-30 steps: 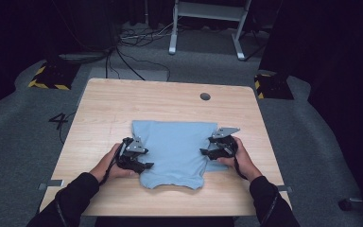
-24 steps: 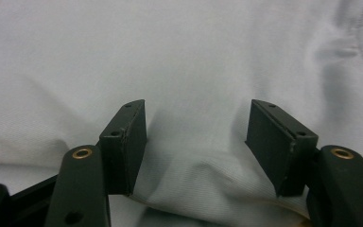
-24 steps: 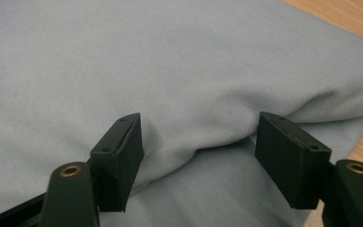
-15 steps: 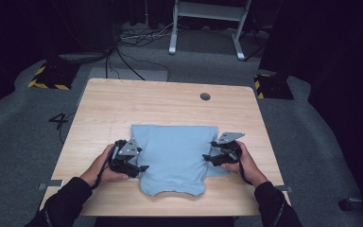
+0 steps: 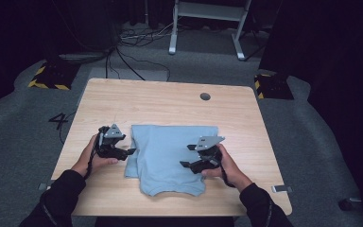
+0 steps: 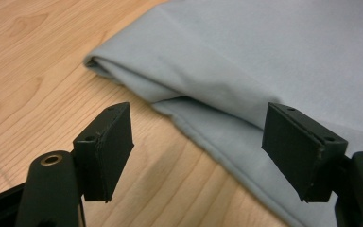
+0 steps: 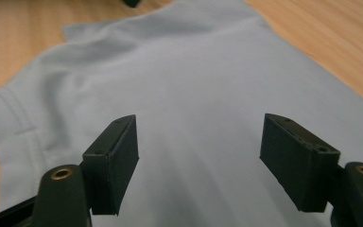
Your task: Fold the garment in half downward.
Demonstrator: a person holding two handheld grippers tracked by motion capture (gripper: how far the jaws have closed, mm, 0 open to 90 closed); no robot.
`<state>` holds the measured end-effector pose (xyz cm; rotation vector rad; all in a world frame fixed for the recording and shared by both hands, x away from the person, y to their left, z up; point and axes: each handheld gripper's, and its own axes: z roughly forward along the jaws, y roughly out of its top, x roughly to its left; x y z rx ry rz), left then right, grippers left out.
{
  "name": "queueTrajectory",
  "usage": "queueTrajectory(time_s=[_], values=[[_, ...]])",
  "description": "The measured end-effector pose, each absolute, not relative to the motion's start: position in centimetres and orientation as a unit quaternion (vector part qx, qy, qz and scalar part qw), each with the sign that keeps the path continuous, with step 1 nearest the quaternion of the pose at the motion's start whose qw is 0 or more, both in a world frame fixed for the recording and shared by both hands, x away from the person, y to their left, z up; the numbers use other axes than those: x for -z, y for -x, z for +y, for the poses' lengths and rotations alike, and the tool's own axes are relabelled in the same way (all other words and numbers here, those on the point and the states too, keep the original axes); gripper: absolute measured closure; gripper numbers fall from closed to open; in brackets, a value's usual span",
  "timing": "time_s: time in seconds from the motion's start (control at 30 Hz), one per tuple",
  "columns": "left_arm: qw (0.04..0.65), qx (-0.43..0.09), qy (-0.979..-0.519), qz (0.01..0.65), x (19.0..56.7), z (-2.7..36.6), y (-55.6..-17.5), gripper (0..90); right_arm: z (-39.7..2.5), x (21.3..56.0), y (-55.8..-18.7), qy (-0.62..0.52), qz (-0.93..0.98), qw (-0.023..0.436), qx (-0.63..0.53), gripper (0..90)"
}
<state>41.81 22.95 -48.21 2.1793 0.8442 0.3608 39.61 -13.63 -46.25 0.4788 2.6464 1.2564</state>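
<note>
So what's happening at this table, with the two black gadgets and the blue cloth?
A person sits at a wooden table holding a hand-held claw in each hand and works on a light blue T-shirt, which lies partly folded. The left claw sits open at the shirt's folded left edge. The right claw is open too, above the cloth on the right side. Neither is gripping the shirt at this moment.

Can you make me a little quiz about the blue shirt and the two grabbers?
1. True or false: the left gripper is pinching the blue shirt.
2. Which gripper hangs over the shirt's middle: A left, B right?
3. What is the table made of?

Key: 1 false, its jaws stand open beside the folded edge. 2 B, the right gripper. 3 light wood.
</note>
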Motion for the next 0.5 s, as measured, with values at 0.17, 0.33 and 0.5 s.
queueTrajectory(time_s=[0.17, 0.33, 0.5], values=[[0.376, -0.155, -0.849, 0.339, 47.9, 23.6, -42.0, 23.3, -10.2, 46.6, -37.8, -0.127, 0.9, 0.072, -0.412, 27.5], [0.373, -0.157, -0.848, 0.342, 48.0, 23.5, -42.2, 21.9, -7.6, 47.0, -36.5, -0.099, 0.906, 0.052, -0.408, 27.5], [0.379, -0.155, -0.845, 0.345, 47.9, 23.1, -42.6, 21.8, -5.3, 47.3, -35.5, -0.077, 0.909, 0.036, -0.408, 27.5]])
